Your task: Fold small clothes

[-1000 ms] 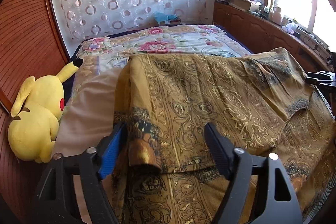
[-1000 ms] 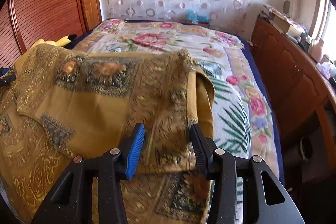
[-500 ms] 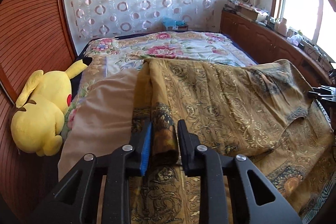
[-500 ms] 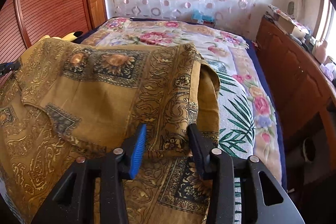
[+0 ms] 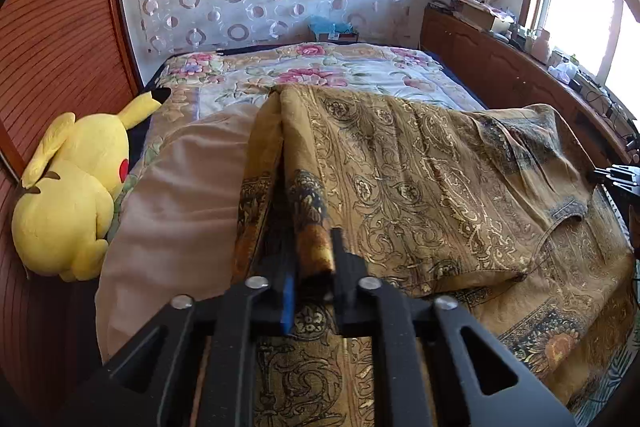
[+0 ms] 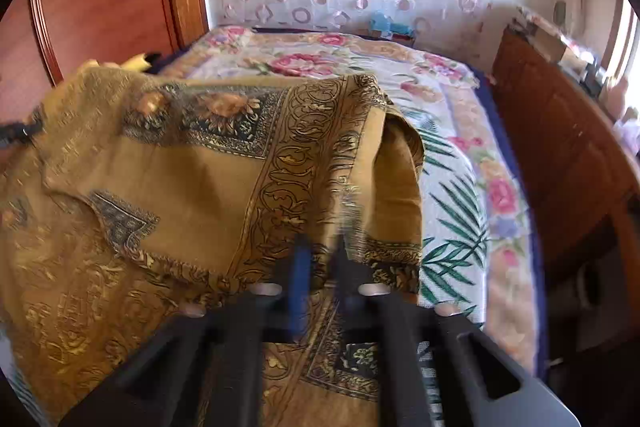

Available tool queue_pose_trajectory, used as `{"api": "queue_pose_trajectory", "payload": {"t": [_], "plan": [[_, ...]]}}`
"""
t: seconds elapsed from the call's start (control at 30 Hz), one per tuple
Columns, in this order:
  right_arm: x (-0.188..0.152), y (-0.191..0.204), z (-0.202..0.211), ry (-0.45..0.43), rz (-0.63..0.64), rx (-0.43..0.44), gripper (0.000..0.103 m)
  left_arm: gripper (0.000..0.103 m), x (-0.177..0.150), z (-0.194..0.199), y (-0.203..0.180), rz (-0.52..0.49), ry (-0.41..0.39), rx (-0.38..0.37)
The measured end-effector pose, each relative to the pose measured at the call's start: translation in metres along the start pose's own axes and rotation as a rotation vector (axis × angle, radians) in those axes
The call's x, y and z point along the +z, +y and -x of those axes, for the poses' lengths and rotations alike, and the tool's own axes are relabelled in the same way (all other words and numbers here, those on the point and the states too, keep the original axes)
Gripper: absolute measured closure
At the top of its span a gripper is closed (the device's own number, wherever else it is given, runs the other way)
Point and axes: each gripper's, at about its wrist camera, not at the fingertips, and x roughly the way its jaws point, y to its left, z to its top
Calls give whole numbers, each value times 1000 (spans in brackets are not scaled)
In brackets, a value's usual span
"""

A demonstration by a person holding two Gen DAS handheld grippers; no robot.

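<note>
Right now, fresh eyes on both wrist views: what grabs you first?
The mustard-gold paisley garment spread across the near half of the bed dominates both views. Each pair of tongs, left and right, has just closed on a bunched fold at its near edge. Next comes the bright yellow Pikachu plush at the bed's left side by the wooden wall, then the floral bedspread behind the garment.

both grippers [image 5: 314, 259] [image 6: 320, 259] clamped shut, angled downward
</note>
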Motion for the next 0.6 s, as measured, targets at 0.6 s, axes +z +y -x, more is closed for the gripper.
{"api": "queue_pose_trajectory", "payload": {"t": [0.6], "plan": [[-23,-10,122,-256,-72,98,100,100,-22,121,-4,32,-203,-51]]}}
